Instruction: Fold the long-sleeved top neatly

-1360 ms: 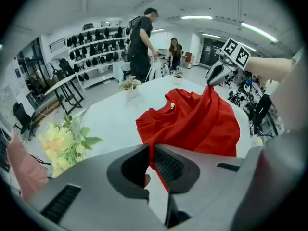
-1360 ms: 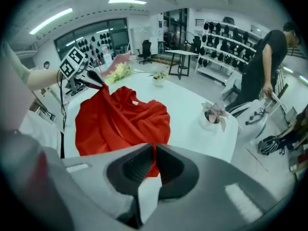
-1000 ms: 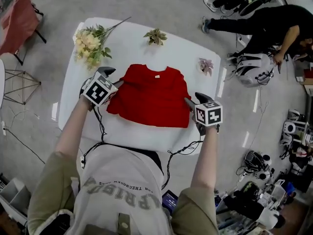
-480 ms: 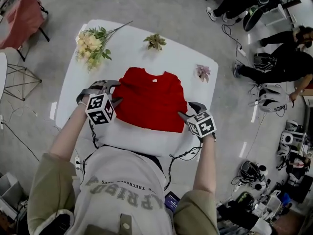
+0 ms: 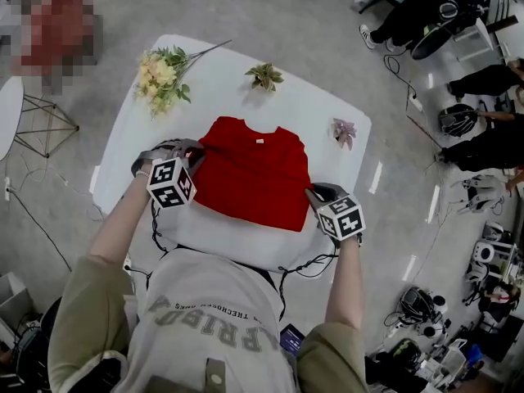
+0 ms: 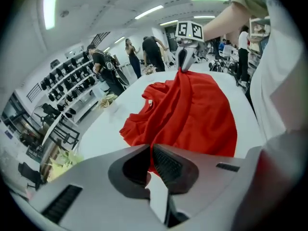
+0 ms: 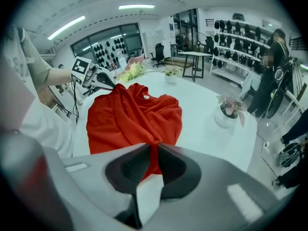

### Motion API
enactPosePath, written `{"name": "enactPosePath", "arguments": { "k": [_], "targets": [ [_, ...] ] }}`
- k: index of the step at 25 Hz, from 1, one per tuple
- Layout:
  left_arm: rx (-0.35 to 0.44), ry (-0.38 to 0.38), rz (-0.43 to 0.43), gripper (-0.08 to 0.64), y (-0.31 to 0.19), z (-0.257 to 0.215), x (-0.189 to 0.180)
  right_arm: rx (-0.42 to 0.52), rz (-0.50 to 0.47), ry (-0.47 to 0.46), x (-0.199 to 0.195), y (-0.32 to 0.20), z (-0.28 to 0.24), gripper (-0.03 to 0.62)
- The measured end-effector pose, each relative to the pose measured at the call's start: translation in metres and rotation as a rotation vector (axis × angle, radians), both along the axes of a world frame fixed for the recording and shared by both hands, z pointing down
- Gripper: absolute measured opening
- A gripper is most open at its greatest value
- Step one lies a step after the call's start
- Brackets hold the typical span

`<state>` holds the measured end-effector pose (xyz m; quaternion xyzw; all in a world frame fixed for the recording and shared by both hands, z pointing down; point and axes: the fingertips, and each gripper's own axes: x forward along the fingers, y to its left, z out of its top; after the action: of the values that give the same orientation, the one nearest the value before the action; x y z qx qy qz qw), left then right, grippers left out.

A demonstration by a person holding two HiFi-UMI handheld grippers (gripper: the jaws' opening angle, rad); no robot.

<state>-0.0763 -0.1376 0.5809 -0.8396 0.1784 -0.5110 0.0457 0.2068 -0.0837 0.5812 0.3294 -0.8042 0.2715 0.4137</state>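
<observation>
Both left gripper point(image 5: 195, 148) and right gripper point(image 5: 313, 193) have just closed, each pinching an edge of the red long-sleeved fabric top point(image 5: 254, 174) on the white table point(image 5: 319, 109).

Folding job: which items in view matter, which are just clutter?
In the job:
- red long-sleeved top, lying on the white table
- left gripper and right gripper; the jaws of both have just been closing and now pinch the top's fabric at opposite sides

Lying about:
- yellow flower bouquet
- small green leafy plant
- pink-leaved potted plant
</observation>
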Motion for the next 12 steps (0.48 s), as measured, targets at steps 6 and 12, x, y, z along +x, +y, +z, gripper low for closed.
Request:
{"name": "enactPosePath", "arguments": {
  "k": [6, 12],
  "targets": [
    [-0.004, 0.088, -0.056, 0.021, -0.007, -0.029, -0.008, 0.049, -0.038, -0.074, 0.001, 0.004, -0.03, 0.044],
    [0.069, 0.136, -0.126, 0.02, -0.037, -0.053, -0.004, 0.103, -0.01, -0.095, 0.006, -0.018, -0.053, 0.044]
  ]
}}
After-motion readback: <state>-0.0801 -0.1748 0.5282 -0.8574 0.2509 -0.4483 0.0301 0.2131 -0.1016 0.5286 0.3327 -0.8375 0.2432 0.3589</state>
